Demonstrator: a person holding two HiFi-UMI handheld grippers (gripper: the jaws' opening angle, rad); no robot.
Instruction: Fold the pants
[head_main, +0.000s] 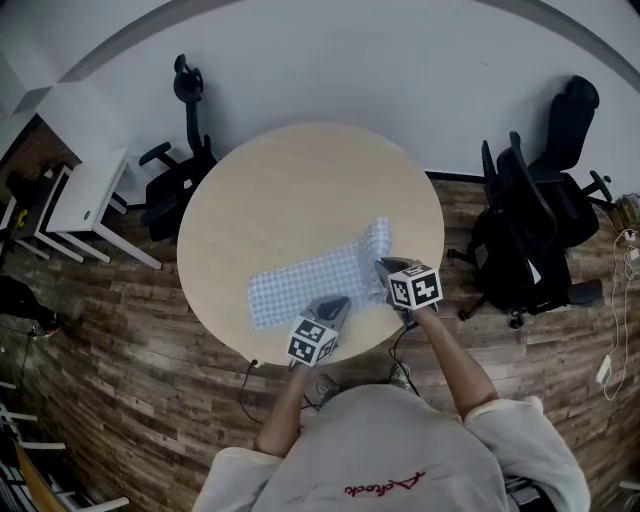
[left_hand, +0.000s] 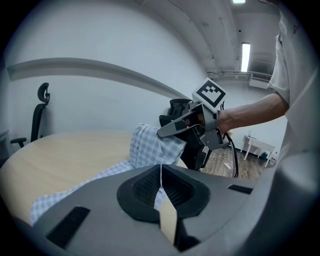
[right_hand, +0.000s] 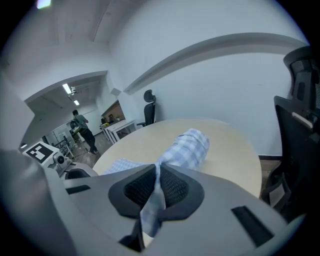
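Your left gripper (head_main: 333, 305) is pinched shut on the near edge of the checked pants (head_main: 315, 278), and your right gripper (head_main: 386, 267) clamps their lifted right end. The pants lie across the round table (head_main: 300, 180), with their long axis slanting from near-left to far-right in the head view.

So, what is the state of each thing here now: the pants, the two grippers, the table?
pants: lying across the table, one end lifted and curled over.
left gripper: shut on the pants' near edge.
right gripper: shut on the pants, holding the fabric raised.
round table: upright, pants on it.
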